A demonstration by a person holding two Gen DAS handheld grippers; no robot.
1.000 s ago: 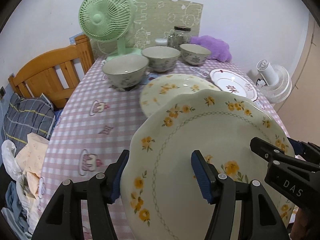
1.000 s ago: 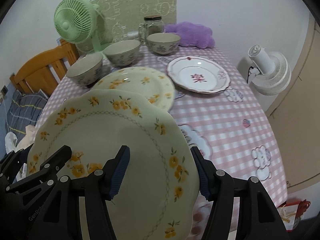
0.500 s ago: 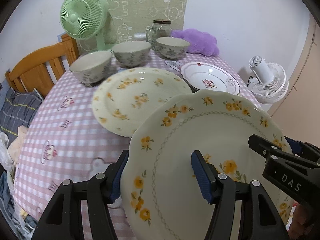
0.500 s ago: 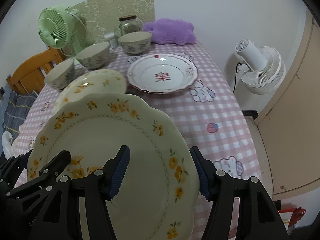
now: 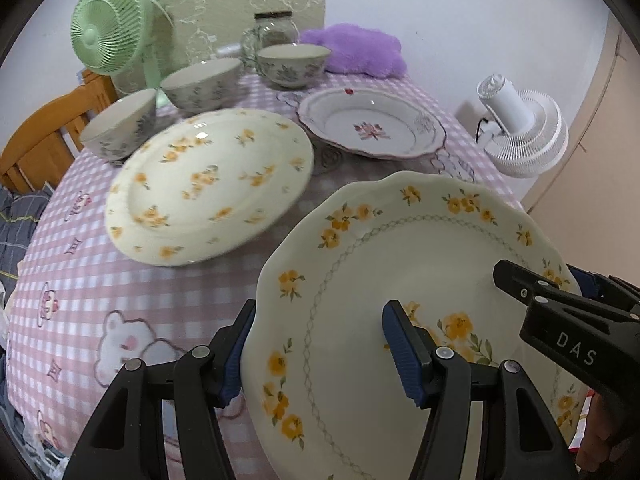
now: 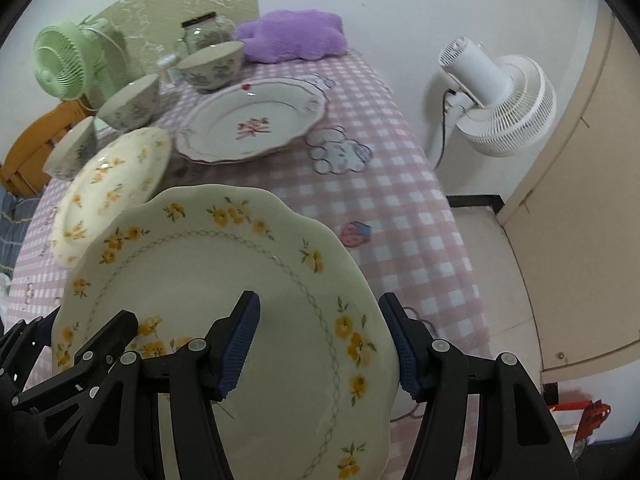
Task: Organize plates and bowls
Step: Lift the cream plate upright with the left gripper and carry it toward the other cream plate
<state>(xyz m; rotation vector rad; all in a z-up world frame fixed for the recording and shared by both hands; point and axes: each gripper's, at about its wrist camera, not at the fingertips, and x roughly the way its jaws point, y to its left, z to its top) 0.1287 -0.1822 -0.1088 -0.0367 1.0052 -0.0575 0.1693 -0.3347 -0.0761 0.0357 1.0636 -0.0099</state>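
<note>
Both grippers clamp one scalloped yellow-flower plate [image 5: 400,300] above the checked tablecloth [image 5: 80,280]. The left gripper [image 5: 320,354] pinches its left rim, the right gripper [image 6: 324,344] its right rim. A second yellow-flower plate [image 5: 208,184] lies on the cloth beyond.

Left black two-finger gripper [image 5: 320,348] and right black two-finger gripper [image 6: 322,340] level, side by side, jaws clamped on opposite plate rims.

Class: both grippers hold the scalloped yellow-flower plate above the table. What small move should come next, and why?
Probably carry the scalloped plate forward-left, over the round yellow-flower plate lying on the table. Left gripper and right gripper each straddle its rim, and the patterns match, so stacking there seems likeliest.
</note>
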